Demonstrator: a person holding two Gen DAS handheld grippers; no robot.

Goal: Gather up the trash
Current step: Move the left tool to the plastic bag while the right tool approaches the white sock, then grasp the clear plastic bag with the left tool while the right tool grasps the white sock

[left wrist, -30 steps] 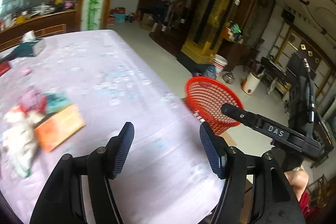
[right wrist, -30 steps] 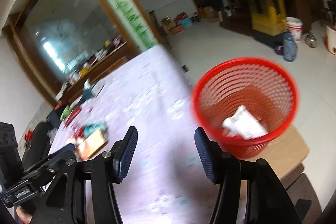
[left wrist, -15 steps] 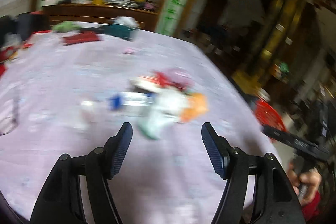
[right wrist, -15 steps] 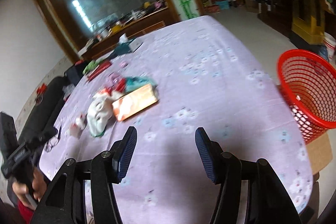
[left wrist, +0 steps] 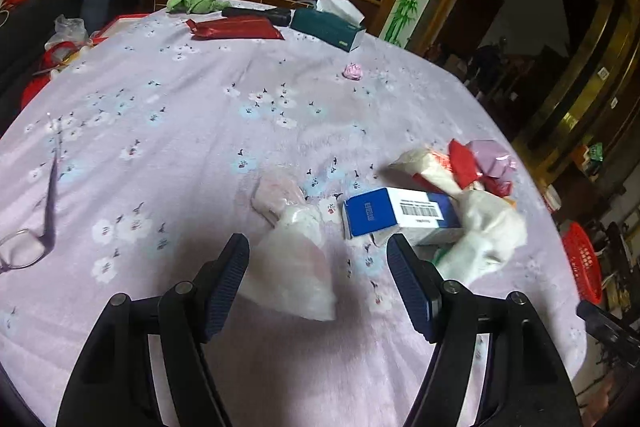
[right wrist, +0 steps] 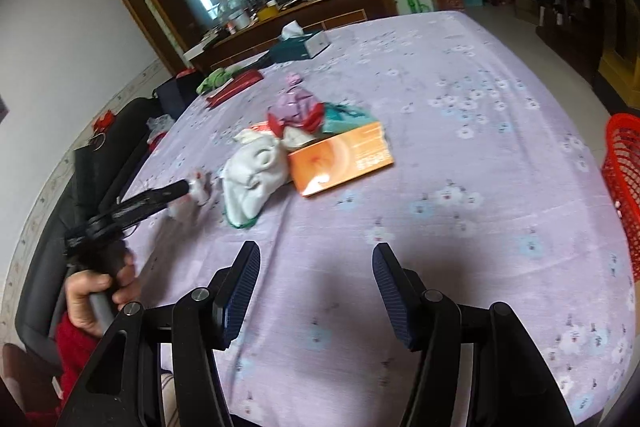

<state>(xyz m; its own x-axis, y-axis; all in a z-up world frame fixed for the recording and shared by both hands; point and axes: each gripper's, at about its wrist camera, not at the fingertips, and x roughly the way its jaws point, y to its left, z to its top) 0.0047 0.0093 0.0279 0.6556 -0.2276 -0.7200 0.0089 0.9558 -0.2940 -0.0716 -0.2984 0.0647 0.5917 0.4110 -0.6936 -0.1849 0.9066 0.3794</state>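
Note:
A pile of trash lies on the lilac flowered tablecloth. In the left wrist view my left gripper stands open just over a clear plastic bag, with a blue and white box, a crumpled white wrapper and red and purple scraps to its right. The right wrist view shows my right gripper open and empty, well short of the orange box and the white wrapper. The red mesh basket stands past the table's right edge.
At the far side lie a teal tissue box, a red packet, a green cloth and a small pink scrap. Glasses rest at the left edge. A hand in a red sleeve holds the left tool.
Both grippers swung away from the red basket back over the table. The left one has come close to the trash pile and now hangs over the clear bag. Both stayed open.

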